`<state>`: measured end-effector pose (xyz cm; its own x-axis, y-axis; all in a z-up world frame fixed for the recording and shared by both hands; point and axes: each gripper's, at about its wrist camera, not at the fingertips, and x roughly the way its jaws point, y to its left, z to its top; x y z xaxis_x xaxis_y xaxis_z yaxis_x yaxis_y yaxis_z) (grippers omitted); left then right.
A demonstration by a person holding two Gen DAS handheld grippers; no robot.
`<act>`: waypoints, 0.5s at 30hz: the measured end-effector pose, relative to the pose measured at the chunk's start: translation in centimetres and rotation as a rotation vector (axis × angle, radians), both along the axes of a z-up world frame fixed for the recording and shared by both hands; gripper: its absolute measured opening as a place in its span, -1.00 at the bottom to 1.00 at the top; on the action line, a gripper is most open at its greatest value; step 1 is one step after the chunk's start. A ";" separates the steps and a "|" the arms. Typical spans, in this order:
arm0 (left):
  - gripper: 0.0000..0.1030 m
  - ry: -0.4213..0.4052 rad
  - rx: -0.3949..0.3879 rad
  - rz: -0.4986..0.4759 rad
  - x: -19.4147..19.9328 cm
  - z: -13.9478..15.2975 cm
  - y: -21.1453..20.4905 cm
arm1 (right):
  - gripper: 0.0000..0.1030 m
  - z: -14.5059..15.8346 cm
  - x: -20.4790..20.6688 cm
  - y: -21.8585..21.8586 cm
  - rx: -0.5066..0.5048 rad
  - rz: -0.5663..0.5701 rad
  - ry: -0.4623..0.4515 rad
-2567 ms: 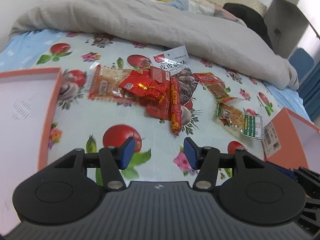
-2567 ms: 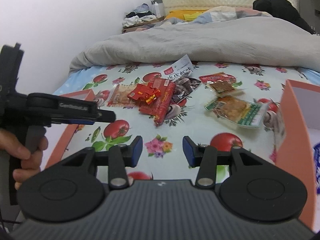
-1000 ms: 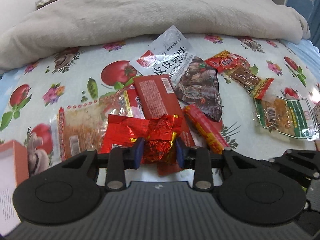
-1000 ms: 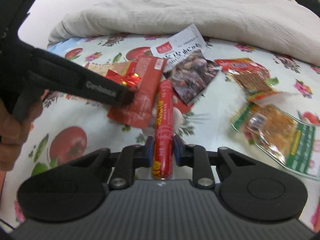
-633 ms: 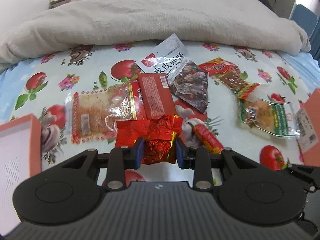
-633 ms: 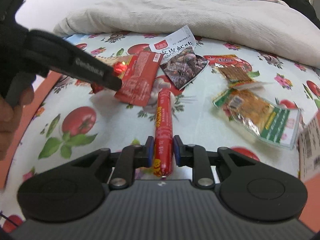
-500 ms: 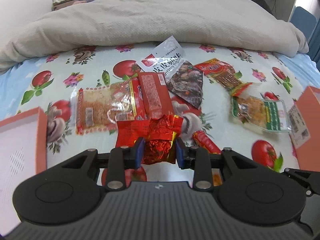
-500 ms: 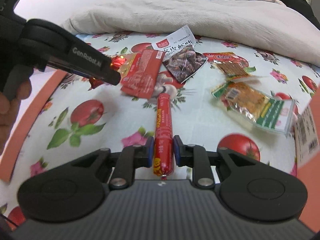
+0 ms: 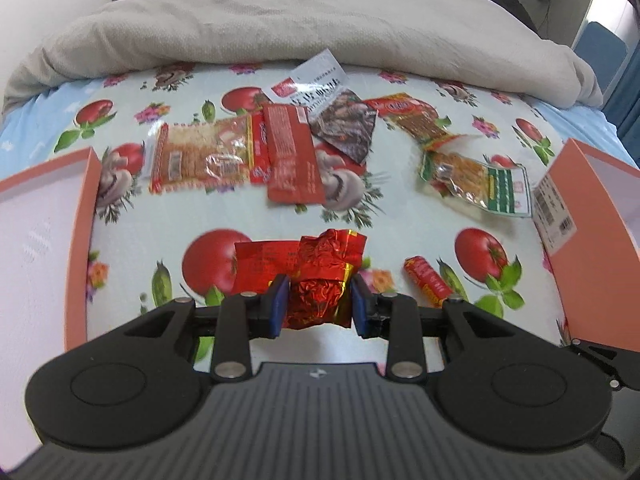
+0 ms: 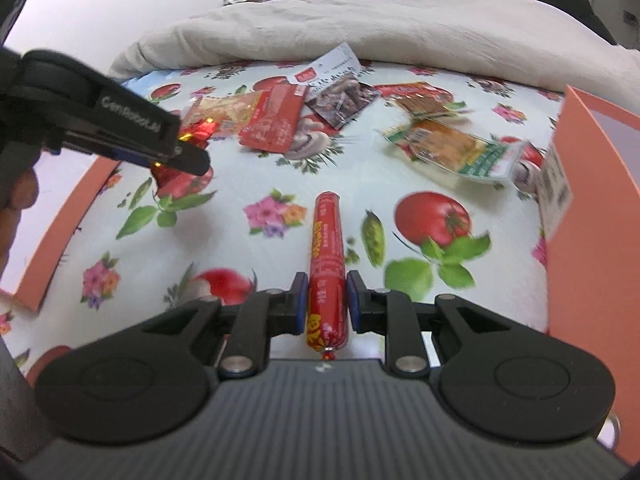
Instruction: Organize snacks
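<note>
My left gripper (image 9: 318,304) is shut on a crumpled red foil snack packet (image 9: 320,276) and holds it above the tomato-print cloth (image 9: 280,216). It also shows at the left of the right wrist view (image 10: 188,156). My right gripper (image 10: 327,304) is shut on a red sausage stick (image 10: 326,256), which points away from me; its tip shows in the left wrist view (image 9: 426,286). Several snack packs lie further back: a flat red pack (image 9: 290,156), an orange cracker pack (image 9: 196,156), a dark pack (image 9: 344,124) and a green-labelled pack (image 9: 476,178).
An orange-walled open box (image 9: 82,240) stands at the left and another orange box (image 9: 588,232) at the right; both also show in the right wrist view (image 10: 588,216). A grey duvet (image 9: 300,32) is bunched across the back of the bed.
Both grippers have drawn back from the snack pile toward me, each carrying its snack. The pile looks farther off and both orange boxes have come into view.
</note>
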<state>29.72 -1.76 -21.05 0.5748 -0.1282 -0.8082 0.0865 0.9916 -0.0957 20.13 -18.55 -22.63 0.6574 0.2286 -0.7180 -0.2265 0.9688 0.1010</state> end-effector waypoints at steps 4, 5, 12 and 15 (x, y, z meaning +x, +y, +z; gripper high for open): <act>-0.28 0.006 -0.021 0.008 -1.0 -0.1 -0.2 | -0.53 -0.1 -1.1 -0.9 0.023 -0.021 0.015; -0.28 0.006 -0.022 0.009 -1.2 -0.1 -0.3 | -0.52 -0.2 -1.2 -1.1 0.031 -0.027 0.023; -0.28 0.007 -0.026 0.015 -2.0 0.1 -0.7 | -0.02 0.0 -1.1 -1.9 0.041 -0.050 0.012; -0.27 0.006 -0.024 0.022 -2.2 0.1 -0.6 | 0.03 0.4 -0.7 -2.0 0.047 -0.042 -0.013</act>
<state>27.53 -2.36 -20.90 0.5730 -0.1346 -0.8084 0.0637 0.9907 -0.1198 19.41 -20.60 -22.21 0.6762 0.2337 -0.6987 -0.1869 0.9717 0.1441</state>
